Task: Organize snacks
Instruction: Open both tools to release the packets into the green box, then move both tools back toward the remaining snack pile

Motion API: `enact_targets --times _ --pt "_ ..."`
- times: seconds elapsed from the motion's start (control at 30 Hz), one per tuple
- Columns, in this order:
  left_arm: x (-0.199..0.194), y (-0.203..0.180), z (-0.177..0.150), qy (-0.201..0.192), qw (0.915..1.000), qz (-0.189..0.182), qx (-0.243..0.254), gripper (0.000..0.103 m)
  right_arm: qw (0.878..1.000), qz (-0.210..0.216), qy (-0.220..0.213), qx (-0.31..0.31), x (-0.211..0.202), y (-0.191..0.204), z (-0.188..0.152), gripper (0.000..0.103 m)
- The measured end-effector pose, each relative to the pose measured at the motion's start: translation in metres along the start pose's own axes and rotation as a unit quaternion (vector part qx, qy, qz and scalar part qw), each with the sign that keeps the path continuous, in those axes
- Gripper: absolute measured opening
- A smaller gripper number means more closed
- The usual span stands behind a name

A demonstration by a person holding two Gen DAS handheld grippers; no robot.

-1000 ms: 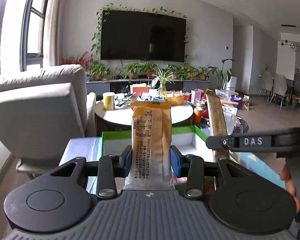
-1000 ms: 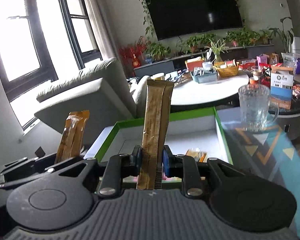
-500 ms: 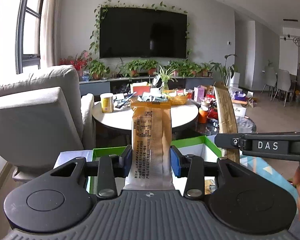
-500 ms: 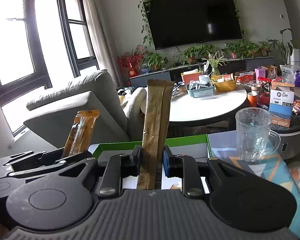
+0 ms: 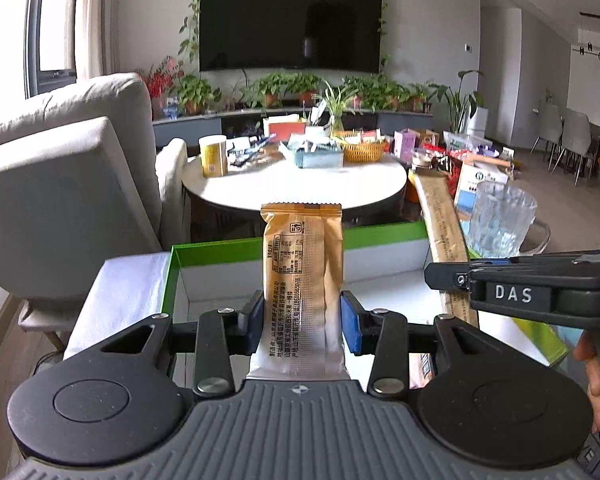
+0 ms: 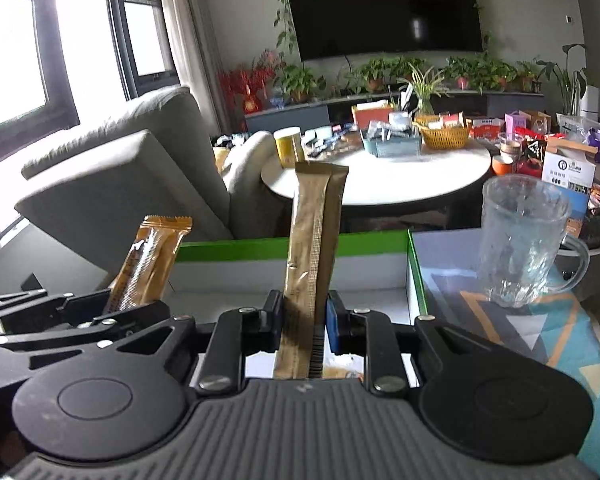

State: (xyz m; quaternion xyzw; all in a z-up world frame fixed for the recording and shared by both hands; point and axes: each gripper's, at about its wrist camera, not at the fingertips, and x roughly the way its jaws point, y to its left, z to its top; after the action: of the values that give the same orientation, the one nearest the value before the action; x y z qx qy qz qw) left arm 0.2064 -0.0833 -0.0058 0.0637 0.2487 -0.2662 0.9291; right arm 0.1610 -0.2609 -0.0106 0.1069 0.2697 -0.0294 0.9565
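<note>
My left gripper (image 5: 302,320) is shut on a wide orange snack packet (image 5: 302,264) that stands upright between its blue pads. My right gripper (image 6: 305,322) is shut on a slim brown stick sachet (image 6: 312,248), also upright. Both hang over a white box with a green rim (image 5: 220,250), seen too in the right wrist view (image 6: 372,242). In the left wrist view the right gripper's black finger (image 5: 512,290) and its sachet (image 5: 440,216) show at the right. The right wrist view shows the left gripper's finger (image 6: 60,312) and the orange packet (image 6: 148,260) at the left. Small packets lie on the box floor, mostly hidden.
A clear glass mug (image 6: 524,244) stands on a patterned mat right of the box. Behind are a round white table (image 5: 296,182) crowded with snacks and a basket, a grey armchair (image 5: 60,184) at the left, and a wall TV over plants.
Both grippers have moved together and tipped downward, so the green-rimmed box and the glass mug now sit higher and larger in view. Both grips are unchanged.
</note>
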Motion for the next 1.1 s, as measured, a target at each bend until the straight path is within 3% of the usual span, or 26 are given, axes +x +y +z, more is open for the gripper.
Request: enact_targets --times 0.3,0.7,0.83,1.1 --pt "0.008 0.003 -0.012 0.043 0.9991 0.006 -0.004 0.041 0.999 -0.009 0.041 -0.014 0.003 0.006 -0.011 0.025" --pt "-0.018 0.008 -0.014 0.023 0.9995 0.016 -0.016 0.042 0.999 0.001 0.048 0.010 -0.021 0.002 -0.016 0.025" --pt "-0.037 0.008 -0.021 0.016 0.9995 0.021 -0.017 0.043 0.999 0.000 0.039 0.014 -0.038 -0.003 -0.019 0.041" --pt "-0.082 0.019 -0.045 0.020 0.9990 0.033 -0.022 0.046 0.999 0.014 0.043 0.008 -0.061 0.000 -0.033 0.041"
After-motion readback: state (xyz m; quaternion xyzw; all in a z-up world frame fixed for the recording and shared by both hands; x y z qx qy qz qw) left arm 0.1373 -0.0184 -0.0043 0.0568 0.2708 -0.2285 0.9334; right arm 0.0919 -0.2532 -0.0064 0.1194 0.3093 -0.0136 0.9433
